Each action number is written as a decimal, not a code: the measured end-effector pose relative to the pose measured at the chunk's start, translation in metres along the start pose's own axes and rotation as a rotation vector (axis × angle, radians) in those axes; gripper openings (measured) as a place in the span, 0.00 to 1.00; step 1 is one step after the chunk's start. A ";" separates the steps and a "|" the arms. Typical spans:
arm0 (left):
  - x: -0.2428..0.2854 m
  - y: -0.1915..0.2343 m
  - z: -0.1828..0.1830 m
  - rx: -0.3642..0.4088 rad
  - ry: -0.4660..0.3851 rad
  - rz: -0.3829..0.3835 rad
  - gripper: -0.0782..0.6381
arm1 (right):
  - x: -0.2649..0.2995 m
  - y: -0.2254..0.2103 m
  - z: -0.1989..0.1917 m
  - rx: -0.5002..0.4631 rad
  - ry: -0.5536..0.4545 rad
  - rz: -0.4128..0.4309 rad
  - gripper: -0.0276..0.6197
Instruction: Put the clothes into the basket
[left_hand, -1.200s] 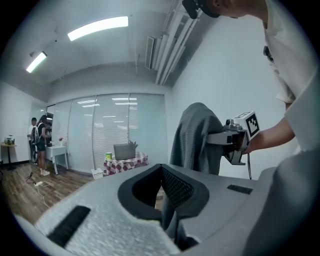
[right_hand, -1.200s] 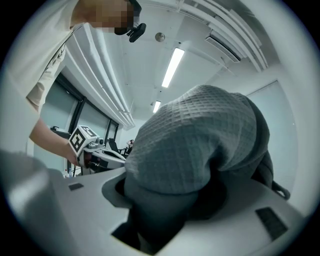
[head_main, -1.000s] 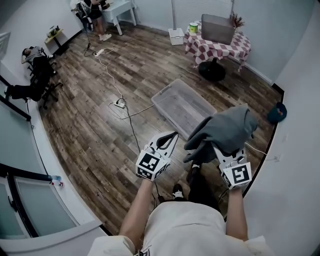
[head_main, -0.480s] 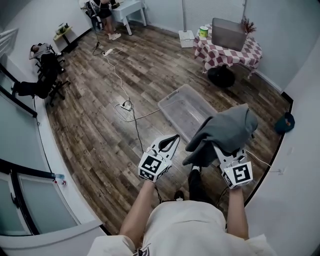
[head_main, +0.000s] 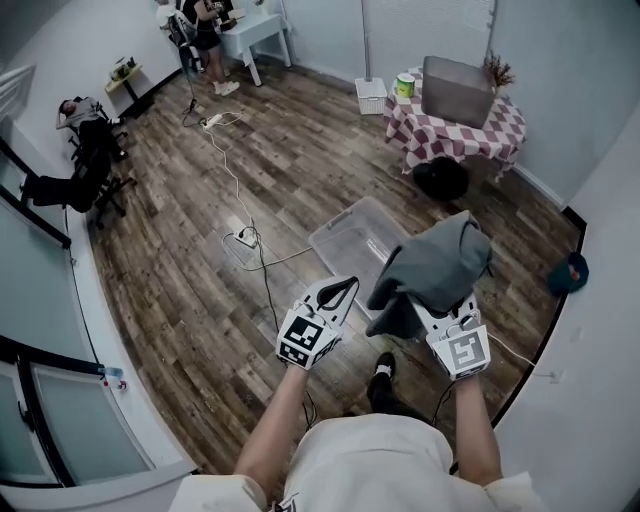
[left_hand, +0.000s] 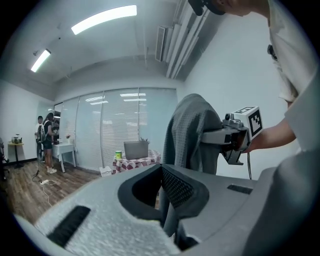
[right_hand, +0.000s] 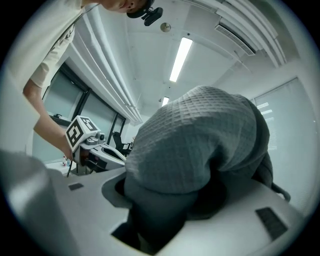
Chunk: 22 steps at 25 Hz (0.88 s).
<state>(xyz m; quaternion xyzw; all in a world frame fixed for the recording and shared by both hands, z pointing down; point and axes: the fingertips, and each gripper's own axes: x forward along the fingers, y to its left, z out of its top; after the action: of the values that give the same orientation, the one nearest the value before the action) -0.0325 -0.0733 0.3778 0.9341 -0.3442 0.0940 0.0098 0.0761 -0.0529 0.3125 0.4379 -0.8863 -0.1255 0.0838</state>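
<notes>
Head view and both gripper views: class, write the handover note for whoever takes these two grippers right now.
Left gripper: shut, empty, held beside the right one.
Right gripper: shut on the grey garment, which drapes over its jaws.
Clear basket: on the floor just ahead, nothing visible in it.
Done: garment picked up.
Left: carry it over the basket and release.
</notes>
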 end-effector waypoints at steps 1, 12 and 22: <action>0.006 0.002 -0.001 -0.006 0.004 0.001 0.13 | 0.005 -0.006 -0.001 0.004 -0.005 0.005 0.40; 0.067 0.064 0.003 -0.005 0.045 0.094 0.13 | 0.078 -0.068 -0.019 0.068 -0.060 0.125 0.40; 0.085 0.119 0.010 -0.030 0.050 0.186 0.13 | 0.135 -0.082 -0.040 0.034 -0.011 0.214 0.40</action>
<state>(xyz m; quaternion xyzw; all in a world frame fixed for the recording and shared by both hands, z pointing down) -0.0441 -0.2195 0.3780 0.8953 -0.4304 0.1127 0.0236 0.0671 -0.2150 0.3315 0.3412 -0.9305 -0.1032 0.0846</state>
